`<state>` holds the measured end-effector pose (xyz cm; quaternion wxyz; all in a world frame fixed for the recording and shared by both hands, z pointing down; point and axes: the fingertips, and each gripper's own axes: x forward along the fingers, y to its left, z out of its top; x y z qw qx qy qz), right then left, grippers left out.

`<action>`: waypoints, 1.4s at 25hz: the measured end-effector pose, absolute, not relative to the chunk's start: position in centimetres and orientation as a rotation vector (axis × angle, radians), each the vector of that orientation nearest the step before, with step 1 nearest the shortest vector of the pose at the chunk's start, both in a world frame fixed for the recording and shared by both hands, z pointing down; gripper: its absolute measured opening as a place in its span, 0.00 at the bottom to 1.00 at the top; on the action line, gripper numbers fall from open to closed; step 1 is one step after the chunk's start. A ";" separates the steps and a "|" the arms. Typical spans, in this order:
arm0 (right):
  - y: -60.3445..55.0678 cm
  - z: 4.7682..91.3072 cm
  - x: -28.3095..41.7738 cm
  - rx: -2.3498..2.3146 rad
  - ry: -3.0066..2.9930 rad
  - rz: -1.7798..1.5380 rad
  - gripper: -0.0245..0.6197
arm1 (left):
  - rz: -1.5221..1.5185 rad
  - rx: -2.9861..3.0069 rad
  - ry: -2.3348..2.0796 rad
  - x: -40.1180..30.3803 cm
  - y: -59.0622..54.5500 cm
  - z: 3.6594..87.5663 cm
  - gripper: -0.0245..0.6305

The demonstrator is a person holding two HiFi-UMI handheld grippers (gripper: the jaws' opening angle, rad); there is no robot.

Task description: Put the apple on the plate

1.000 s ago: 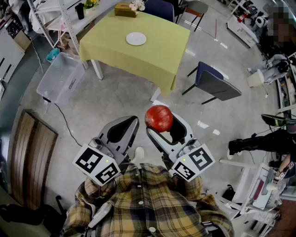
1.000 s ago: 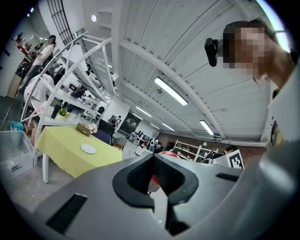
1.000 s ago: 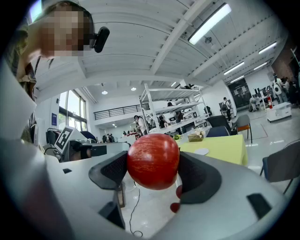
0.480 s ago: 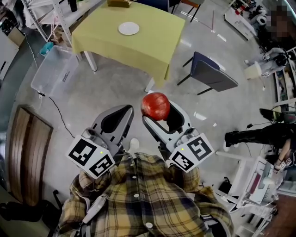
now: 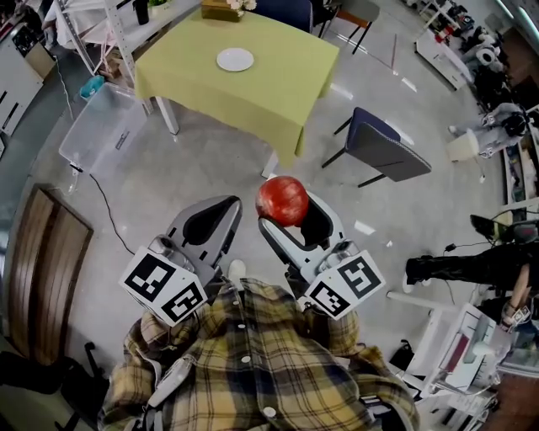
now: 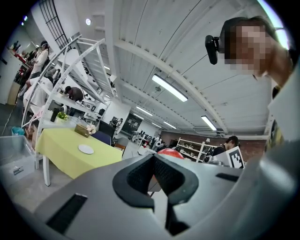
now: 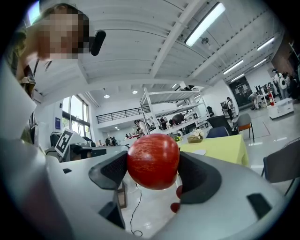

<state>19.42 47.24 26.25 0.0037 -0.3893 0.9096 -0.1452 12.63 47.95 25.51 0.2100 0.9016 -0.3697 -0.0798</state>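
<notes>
floor (image 5: 202,168): grey, glossy | table (image 5: 278,80): yellow-green cloth | chair (image 5: 383,151): dark, possibly blue

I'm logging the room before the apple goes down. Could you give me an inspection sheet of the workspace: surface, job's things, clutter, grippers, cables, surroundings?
Surface: table under a yellow cloth, well ahead of the person.
Job's things: white plate on the table with nothing on it; red apple off the table, in the right gripper.
Clutter: brown box at the table's far edge.
Grippers: right gripper's jaws are closed on the apple; left gripper has its jaws together and holds nothing.
Cables: black cable on the floor beside the clear bin.
Surroundings: grey chair right of the table, white rack to its left.
</notes>
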 end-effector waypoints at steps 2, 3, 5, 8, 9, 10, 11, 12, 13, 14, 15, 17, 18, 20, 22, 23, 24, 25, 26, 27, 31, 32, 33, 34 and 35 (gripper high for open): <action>47.2 26.4 19.9 -1.210 2.849 -0.460 0.56 | -0.209 2.508 -1.031 13.2 48.1 25.7 0.05; 47.2 26.5 20.2 -1.207 2.848 -0.464 0.56 | -0.202 2.509 -1.031 13.5 48.2 25.8 0.05; 47.2 26.7 20.5 -1.204 2.847 -0.477 0.56 | -0.197 2.504 -1.037 13.9 48.4 25.8 0.05; 47.0 26.8 20.5 -1.188 2.849 -0.500 0.56 | -0.205 2.495 -1.053 13.9 48.3 25.6 0.05; 46.9 26.8 20.4 -1.184 2.853 -0.500 0.56 | -0.206 2.495 -1.055 13.9 48.1 25.6 0.05; 46.8 26.8 20.4 -1.183 2.857 -0.496 0.56 | -0.205 2.496 -1.055 13.9 48.0 25.6 0.05; 46.6 26.8 20.4 -1.185 2.859 -0.492 0.56 | -0.207 2.496 -1.053 13.9 47.8 25.6 0.05; 46.4 26.7 20.4 -1.189 2.859 -0.490 0.56 | -0.211 2.495 -1.050 13.9 47.6 25.7 0.05; 46.2 26.7 20.4 -1.195 2.858 -0.488 0.56 | -0.218 2.495 -1.046 13.8 47.3 25.7 0.05; 46.0 26.7 20.4 -1.200 2.857 -0.487 0.56 | -0.224 2.496 -1.041 13.7 47.0 25.6 0.05; 45.7 26.7 20.4 -1.207 2.855 -0.485 0.56 | -0.227 2.499 -1.037 13.7 46.6 25.6 0.05; 44.9 26.7 20.2 -1.224 2.851 -0.481 0.56 | -0.229 2.508 -1.028 13.5 45.7 25.6 0.05; 44.4 26.7 20.1 -1.230 2.850 -0.481 0.56 | -0.232 2.511 -1.024 13.3 45.2 25.6 0.05; 43.3 26.7 19.5 -1.236 2.852 -0.478 0.56 | -0.242 2.515 -1.019 12.8 44.1 25.4 0.05; 42.1 26.6 18.7 -1.240 2.857 -0.469 0.56 | -0.244 2.522 -1.018 12.0 42.8 25.3 0.05; 41.4 26.6 18.3 -1.243 2.856 -0.466 0.56 | -0.242 2.524 -1.018 11.5 42.2 25.3 0.05; 40.7 26.6 17.9 -1.247 2.853 -0.466 0.56 | -0.242 2.523 -1.019 11.0 41.5 25.3 0.05; 40.0 26.5 17.4 -1.250 2.850 -0.467 0.56 | -0.244 2.520 -1.020 10.4 40.7 25.3 0.05; 39.2 26.5 16.9 -1.253 2.847 -0.469 0.56 | -0.248 2.516 -1.021 9.7 39.9 25.3 0.05; 38.4 26.4 16.3 -1.255 2.846 -0.468 0.56 | -0.250 2.514 -1.021 9.1 39.1 25.2 0.05; 35.2 26.1 13.7 -1.267 2.846 -0.457 0.56 | -0.247 2.522 -1.017 6.4 35.7 24.9 0.05; 34.4 26.1 13.0 -1.271 2.843 -0.456 0.56 | -0.246 2.522 -1.016 5.6 34.9 24.9 0.05; 33.5 26.1 12.3 -1.276 2.841 -0.457 0.56 | -0.245 2.521 -1.014 4.8 34.0 24.9 0.05; 32.8 26.1 11.6 -1.280 2.839 -0.459 0.56 | -0.243 2.520 -1.012 4.0 33.2 25.0 0.05; 32.0 26.2 10.9 -1.286 2.837 -0.462 0.56 | -0.240 2.519 -1.009 3.2 32.4 25.0 0.05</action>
